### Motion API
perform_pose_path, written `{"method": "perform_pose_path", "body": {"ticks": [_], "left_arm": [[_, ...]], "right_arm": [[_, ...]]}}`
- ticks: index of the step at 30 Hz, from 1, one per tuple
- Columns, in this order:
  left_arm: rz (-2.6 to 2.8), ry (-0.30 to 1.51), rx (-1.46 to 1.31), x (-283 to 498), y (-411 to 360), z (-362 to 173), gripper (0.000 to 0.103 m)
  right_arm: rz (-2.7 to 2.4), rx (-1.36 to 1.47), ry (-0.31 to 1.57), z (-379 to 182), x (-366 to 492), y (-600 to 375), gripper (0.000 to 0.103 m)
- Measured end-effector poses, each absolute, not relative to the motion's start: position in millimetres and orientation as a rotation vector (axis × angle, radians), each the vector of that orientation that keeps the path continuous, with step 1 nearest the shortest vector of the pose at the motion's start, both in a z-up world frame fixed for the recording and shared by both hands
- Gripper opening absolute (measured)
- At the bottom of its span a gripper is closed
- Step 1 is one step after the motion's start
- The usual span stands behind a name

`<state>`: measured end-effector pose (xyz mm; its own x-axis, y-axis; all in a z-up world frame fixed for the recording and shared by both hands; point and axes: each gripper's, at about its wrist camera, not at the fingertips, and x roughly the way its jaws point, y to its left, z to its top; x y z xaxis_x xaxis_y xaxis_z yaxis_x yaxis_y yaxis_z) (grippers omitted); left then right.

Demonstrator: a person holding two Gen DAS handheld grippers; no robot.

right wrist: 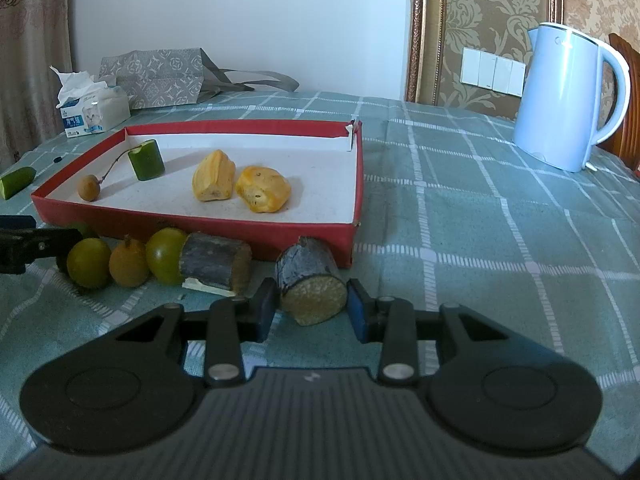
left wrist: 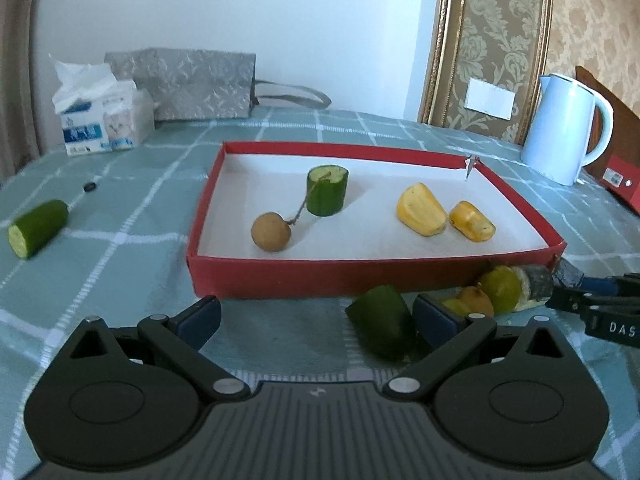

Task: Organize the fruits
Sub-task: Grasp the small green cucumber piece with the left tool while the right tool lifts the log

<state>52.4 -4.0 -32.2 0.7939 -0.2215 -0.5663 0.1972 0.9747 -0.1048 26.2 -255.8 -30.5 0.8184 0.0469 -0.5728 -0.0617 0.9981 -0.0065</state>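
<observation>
Evidently staged for sorting, the right gripper [right wrist: 312, 312] brackets a sugarcane chunk [right wrist: 312, 290], unclamped; the left gripper [left wrist: 316, 322] gapes beside a cucumber piece [left wrist: 382, 322], near the red tray [left wrist: 320, 276].

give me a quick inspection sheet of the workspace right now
surface: green checked tablecloth, wrinkled.
job's things: red tray holds a longan, a cucumber piece and two jackfruit pieces. Along its near wall lie two green round fruits, a loquat and two sugarcane chunks. A green piece lies by the left gripper; a cucumber half lies left of the tray.
clutter: tissue pack, grey bag, kettle.
grippers: left gripper open, empty; right gripper open around the nearer sugarcane chunk.
cables: nothing seen.
surroundings: white wall, patterned wallpaper, wall switches.
</observation>
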Motion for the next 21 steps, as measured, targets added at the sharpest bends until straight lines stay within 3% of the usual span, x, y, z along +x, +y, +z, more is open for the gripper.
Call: {"method": "perform_pose_path", "body": {"ticks": [9,16,19,21], "left_arm": [[-0.252,0.631,0.150,51.4,-37.9,-38.9,0.103],[-0.206,0.623,0.037,55.6,-26.3,-33.8,0.103],[-0.193,0.635,0.055,59.5,-29.3,-35.3,0.092],[-0.188,0.632,0.088,59.9,-33.3,-36.9,0.079]], "right_arm": [[0.058,-0.025,0.610,-30.4,26.1,-255.5,0.036],[0.058,-0.024,0.609,-30.4,25.9,-255.8,0.036],[0.058,-0.024,0.609,-30.4,25.9,-255.8,0.036],[0.058,-0.025,0.609,-30.5,25.9,-255.8,0.036]]}}
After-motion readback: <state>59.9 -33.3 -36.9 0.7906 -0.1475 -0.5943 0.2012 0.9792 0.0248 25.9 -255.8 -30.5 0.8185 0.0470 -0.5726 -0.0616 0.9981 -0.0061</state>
